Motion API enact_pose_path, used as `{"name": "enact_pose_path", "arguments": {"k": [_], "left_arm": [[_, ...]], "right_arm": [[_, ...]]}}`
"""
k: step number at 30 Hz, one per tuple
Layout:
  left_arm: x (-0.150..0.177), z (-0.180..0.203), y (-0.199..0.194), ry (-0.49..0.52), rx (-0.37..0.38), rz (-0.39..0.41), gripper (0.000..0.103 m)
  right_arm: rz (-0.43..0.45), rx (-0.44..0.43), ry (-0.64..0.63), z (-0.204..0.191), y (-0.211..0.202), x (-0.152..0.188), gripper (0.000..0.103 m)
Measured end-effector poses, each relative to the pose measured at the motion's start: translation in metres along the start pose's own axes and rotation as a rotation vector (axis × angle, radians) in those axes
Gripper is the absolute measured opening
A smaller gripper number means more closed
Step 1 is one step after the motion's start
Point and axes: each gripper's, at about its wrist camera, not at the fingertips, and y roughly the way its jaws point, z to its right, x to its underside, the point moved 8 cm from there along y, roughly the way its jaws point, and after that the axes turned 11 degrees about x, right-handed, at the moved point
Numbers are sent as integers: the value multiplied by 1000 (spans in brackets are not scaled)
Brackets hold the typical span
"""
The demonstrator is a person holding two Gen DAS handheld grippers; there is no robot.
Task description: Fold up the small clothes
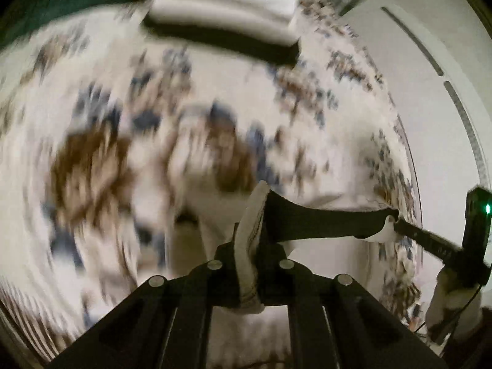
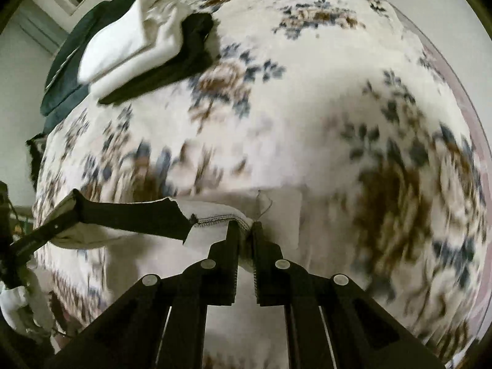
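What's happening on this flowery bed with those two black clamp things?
A person is folding small clothes with a handheld gripper in each hand. The left gripper and right gripper are each shut on an edge of a white garment with a black band, held stretched between them above the floral bedspread. A folded pile sits further back.

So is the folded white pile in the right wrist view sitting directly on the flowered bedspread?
No, the folded white pile lies on a black garment, which separates it from the flowered bedspread.
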Motion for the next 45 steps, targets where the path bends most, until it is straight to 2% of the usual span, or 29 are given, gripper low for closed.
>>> {"name": "enact_pose_path", "arguments": {"k": [3,4,5,7,10,12,14,17,20,23,24,25,27,29,30,32,35,38,39,40,42,44,45], "left_arm": [[41,-21,14,-100,50,-58,10],[54,-28,17,-128,54,-76,22],[66,-36,20,-165,63,-95,40],[90,-51,19,-260,98,-107,60],[111,-67,0,-390,139,-76,64],[111,-74,-15,-449,145,-38,64],[99,-74,-27,-484,165,20,64],[67,-68,-28,-462,168,74,64],[39,-66,0,-418,144,37,64],[24,-68,41,-353,97,-31,62],[19,-68,52,-320,71,-45,43],[16,-66,56,-296,74,-45,8],[1,-58,55,-248,83,-22,8],[-13,-55,50,-220,102,3,8],[-21,-56,48,-225,108,11,8],[-32,-62,50,-238,121,9,8],[-43,-73,67,-241,121,-47,8],[-40,-76,67,-273,170,-91,18],[-39,-75,62,-289,192,-87,29],[-38,-74,52,-301,215,-66,44],[-38,-68,36,-302,226,-16,62],[-40,-63,28,-284,233,11,62],[-43,-62,29,-273,224,14,62]], "right_arm": [[-33,3,-38,1,4,55,8],[-61,9,-44,4,12,76,8],[-92,12,-50,6,19,89,9],[-197,19,-46,17,38,126,11],[-317,13,-27,30,51,161,13],[-355,4,-7,41,48,172,19],[-335,-27,70,54,35,166,39],[-267,-103,232,71,14,141,57],[-227,-198,346,76,13,113,61],[-229,-234,385,70,30,93,61],[-243,-245,394,66,40,89,61],[-258,-249,405,63,49,87,61],[-274,-248,411,59,62,84,57],[-269,-239,404,53,69,79,14],[-267,-218,399,51,70,76,9],[-246,-202,410,54,71,70,8],[-247,-165,445,64,76,71,8],[-278,-122,414,64,85,73,8],[-287,-111,389,61,85,72,8],[-288,-104,371,59,82,70,13],[-253,-102,366,59,70,61,27],[-165,-136,390,62,53,49,61],[-144,-155,404,63,50,45,64]]}}
